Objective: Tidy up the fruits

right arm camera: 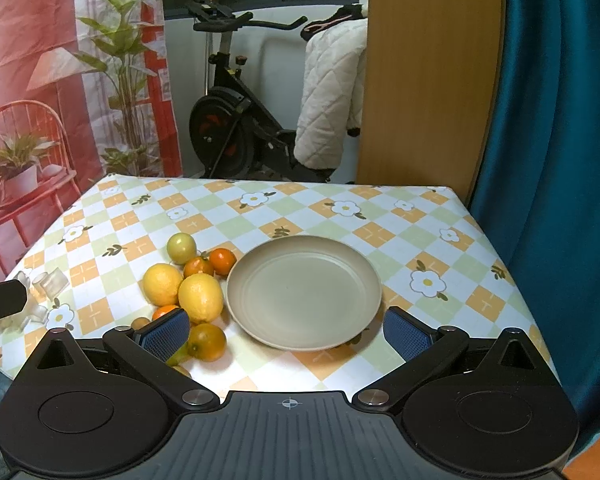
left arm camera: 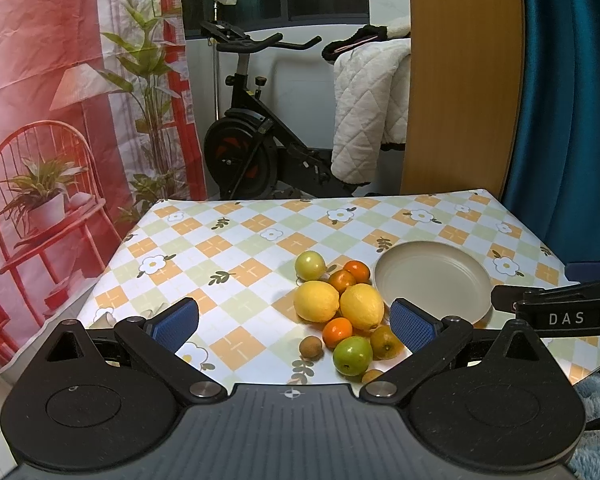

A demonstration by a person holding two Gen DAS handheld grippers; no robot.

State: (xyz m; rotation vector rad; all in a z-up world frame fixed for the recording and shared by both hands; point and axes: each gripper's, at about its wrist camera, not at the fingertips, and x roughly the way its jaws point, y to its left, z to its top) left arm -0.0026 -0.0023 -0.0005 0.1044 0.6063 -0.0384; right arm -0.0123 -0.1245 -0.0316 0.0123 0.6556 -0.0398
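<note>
Bare plate (right arm camera: 304, 292) offers open room; clustered fruits (right arm camera: 192, 284) crowd its left rim.

Two yellow lemons (left arm camera: 338, 305), small oranges (left arm camera: 337, 332) and green fruits (left arm camera: 352, 355) cluster touching, just left of the upright, empty beige plate (right arm camera: 304, 294).

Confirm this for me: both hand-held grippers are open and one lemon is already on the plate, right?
Not quite. The plate is empty, as the right wrist view shows; both lemons lie on the table beside it. The left hand-held gripper and right hand-held gripper are indeed open.
</note>
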